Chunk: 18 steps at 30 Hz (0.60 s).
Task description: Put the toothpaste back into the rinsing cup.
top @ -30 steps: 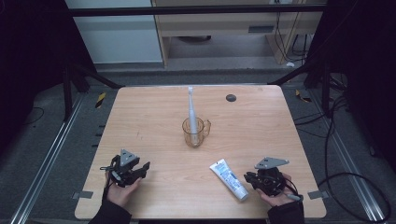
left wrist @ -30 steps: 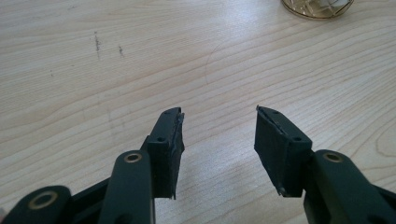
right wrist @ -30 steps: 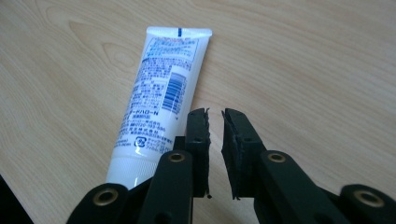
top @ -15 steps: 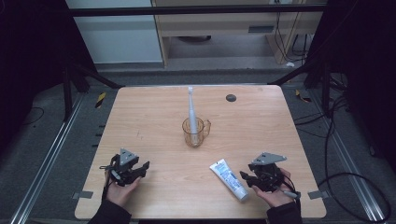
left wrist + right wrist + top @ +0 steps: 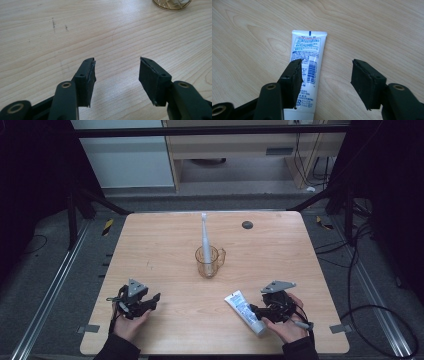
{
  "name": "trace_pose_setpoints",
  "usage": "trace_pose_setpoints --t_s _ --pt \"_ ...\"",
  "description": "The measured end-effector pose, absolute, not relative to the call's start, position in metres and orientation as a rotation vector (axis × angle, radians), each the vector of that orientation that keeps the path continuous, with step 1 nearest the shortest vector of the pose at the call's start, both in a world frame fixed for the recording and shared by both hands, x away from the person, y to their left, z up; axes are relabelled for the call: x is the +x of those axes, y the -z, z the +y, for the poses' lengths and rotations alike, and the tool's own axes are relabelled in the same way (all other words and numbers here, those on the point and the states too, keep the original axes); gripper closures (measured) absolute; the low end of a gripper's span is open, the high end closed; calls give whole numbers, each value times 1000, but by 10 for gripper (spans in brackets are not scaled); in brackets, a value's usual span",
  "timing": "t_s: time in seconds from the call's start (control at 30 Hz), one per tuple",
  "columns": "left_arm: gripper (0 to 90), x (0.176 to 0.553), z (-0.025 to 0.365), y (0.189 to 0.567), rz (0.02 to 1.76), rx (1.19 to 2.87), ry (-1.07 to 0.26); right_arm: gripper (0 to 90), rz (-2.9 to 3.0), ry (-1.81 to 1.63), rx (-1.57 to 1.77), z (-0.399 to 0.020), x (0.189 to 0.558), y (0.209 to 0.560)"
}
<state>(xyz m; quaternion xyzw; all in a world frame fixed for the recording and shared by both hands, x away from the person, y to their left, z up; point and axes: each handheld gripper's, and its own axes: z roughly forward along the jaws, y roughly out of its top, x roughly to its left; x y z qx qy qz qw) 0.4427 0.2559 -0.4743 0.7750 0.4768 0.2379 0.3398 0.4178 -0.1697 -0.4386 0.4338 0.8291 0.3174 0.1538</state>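
One wooden tabletop carries everything, a pale rectangle with bare wood over most of its surface. Two pairs of tongs work at its near edge, one toward each near corner. The left tongs sit by the near left corner, held in the person's left hand; in the left gripper view the left tongs stand spread wide over bare wood with nothing between the jaws, which have just been opening a little further. The right tongs lie by the near right corner in the right hand. In the right gripper view the right tongs are spread apart, having just been opening, and no pad presses on anything.

One toothpaste tube, white with blue and red print, lies flat on the tabletop near the near edge, right of centre, just beside the right tongs. In the right gripper view the toothpaste tube runs away from the camera, partly behind the jaw on that view's left side and short of the other jaw.

One amber glass mug stands near the tabletop's middle, handle to the right, with one white toothbrush upright in it. One small dark round spot sits near the far edge, right of centre.

Open wood runs between the two hands, and along both side edges.
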Motion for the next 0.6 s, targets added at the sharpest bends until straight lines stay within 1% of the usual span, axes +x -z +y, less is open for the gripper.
trace_pose_setpoints --t_s 0.27,0.6 --pt "417 443 256 474 1242 2018 -623 371 2409 -900 1257 -155 422 440" --pt "392 443 254 475 1242 2047 -636 360 2473 -840 1248 -134 429 446"
